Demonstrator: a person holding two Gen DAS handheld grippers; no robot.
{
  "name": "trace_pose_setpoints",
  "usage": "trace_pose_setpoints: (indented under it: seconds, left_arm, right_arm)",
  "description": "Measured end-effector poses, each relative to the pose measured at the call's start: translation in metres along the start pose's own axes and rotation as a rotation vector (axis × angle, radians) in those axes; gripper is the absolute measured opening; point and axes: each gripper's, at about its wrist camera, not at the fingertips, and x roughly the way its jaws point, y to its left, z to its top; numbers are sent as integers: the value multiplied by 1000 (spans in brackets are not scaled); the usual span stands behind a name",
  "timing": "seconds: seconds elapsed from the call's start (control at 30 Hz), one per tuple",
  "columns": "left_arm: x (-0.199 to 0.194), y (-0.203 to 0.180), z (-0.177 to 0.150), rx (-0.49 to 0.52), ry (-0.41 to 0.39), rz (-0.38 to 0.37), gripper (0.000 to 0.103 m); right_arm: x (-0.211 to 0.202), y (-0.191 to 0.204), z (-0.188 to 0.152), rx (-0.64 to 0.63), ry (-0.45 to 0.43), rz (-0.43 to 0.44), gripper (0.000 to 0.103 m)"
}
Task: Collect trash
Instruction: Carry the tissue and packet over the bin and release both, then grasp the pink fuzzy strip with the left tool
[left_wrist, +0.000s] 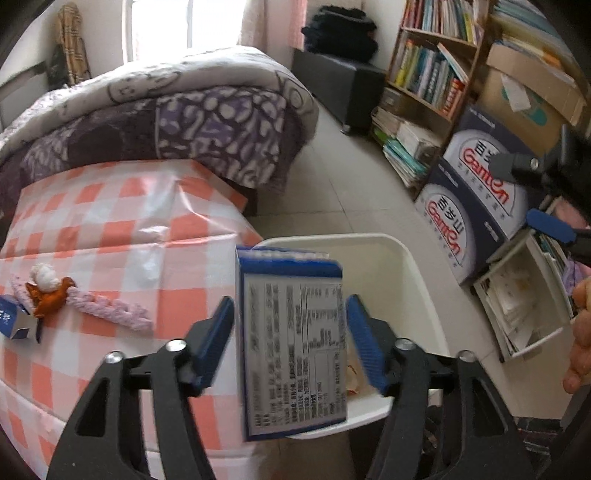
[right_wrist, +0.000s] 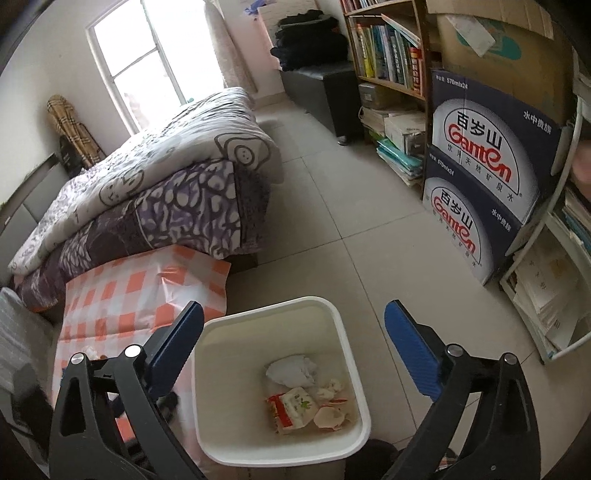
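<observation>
Pale floor tiles run between a bed heaped with a purple-and-white quilt and a bookshelf, and the white bin standing on them serves as the landmark. Just left of the bin is a table under an orange-checked cloth; the bed lies beyond that table, and two stacked blue water cartons stand well to the bin's right, near the bookshelf. Inside the bin lie a crumpled white tissue, a red-and-cream wrapper and some pale scraps. The left gripper hangs at the bin's near-left rim with a blue-and-white carton upright between its blue pads; the print on the carton is smeared, and thin gaps seem to show on both sides, so I cannot tell whether the pads are clamping it. The right gripper hangs above the bin with its jaws spread wide and nothing between them. On the cloth, far left of the bin, lie a pink knitted strip, an orange figure with a white tuft and the corner of another blue carton.
</observation>
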Motion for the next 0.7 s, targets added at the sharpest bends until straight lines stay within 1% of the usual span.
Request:
trace_pose_setpoints:
  seconds: [0.07, 0.13, 0.17, 0.27, 0.33, 0.4, 0.47, 0.57, 0.63, 0.7]
  left_arm:
    - [2, 6, 2, -21, -10, 42, 87]
    - [8, 26, 5, -94, 8, 99, 88]
    - [13, 40, 6, -155, 28, 127, 88]
    - [30, 95, 4, -382, 86, 263, 88]
    - [40, 131, 0, -511, 95, 362, 88]
    - [51, 160, -5, -615, 110, 426, 88]
    - [65, 182, -11, -679, 148, 461, 88]
    - [82, 195, -18, -713, 182, 458, 88]
    - [88, 187, -15, -646, 171, 473, 89]
    - [92, 177, -12, -560, 175, 452, 89]
  right_arm:
    - [1, -1, 0, 5, 6, 2, 96]
    - [3, 0, -1, 10, 24, 10, 96]
    - [5, 0, -2, 14, 38, 19, 96]
    - [9, 3, -3, 16, 63, 37, 96]
    - [10, 5, -4, 14, 69, 41, 96]
    - [13, 9, -5, 6, 82, 49, 96]
    - [15, 13, -5, 1, 93, 55, 96]
    - [19, 22, -6, -20, 105, 58, 96]
    - [21, 28, -7, -34, 110, 55, 96]
    - [24, 33, -8, -40, 119, 54, 96]
